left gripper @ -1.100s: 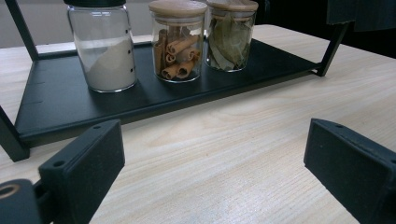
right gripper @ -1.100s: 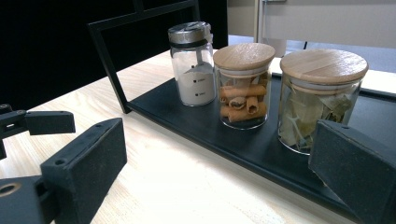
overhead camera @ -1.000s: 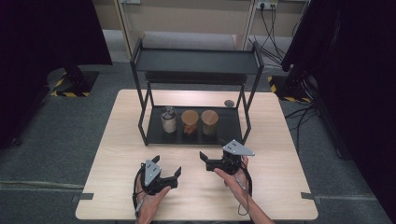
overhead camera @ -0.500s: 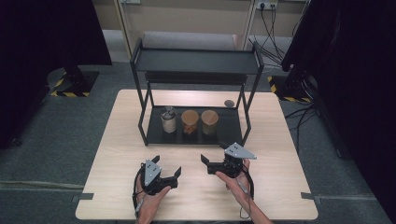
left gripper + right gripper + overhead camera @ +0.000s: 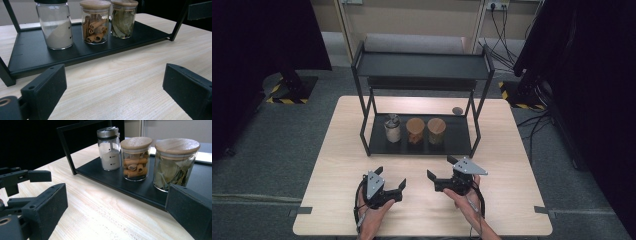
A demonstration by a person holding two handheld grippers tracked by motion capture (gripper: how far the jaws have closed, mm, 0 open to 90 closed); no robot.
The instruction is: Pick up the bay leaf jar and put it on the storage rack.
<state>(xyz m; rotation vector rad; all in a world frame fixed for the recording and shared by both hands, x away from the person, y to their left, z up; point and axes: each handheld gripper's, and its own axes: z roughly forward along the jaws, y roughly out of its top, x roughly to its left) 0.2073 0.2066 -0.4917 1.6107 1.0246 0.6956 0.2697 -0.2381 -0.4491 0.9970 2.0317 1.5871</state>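
A pale wooden table (image 5: pixel 337 165) stands on a grey floor, and on its far half rests a black metal rack (image 5: pixel 422 65) with two upper shelves and a low bottom tray (image 5: pixel 457 142). Three jars stand in a row on that bottom tray, toward its left and middle. The one on the left is a glass shaker (image 5: pixel 392 128) with a metal cap, about half full of white powder, seen close up in the left gripper view (image 5: pixel 57 25) and farther back in the right gripper view (image 5: pixel 109 148). Just beside it stands a wooden-lidded jar of cinnamon sticks (image 5: pixel 415 130), also clear in both gripper views (image 5: pixel 96 22) (image 5: pixel 135 158). Next in the row, very close to the cinnamon jar, is a wooden-lidded jar of bay leaves (image 5: pixel 436 130) (image 5: pixel 123 18) (image 5: pixel 175 163). On the near half of the table, well apart from the rack, the person's two hands hold the grippers. The left gripper (image 5: pixel 390 180) sits low over the bare wood with its jaws spread wide and nothing between them. The right gripper (image 5: pixel 441 169), topped by a grey three-cornered plate, is also spread wide and holds nothing, its jaws aimed toward the jars. A small dark round disc (image 5: pixel 457 111) lies on the table behind the rack's right leg.
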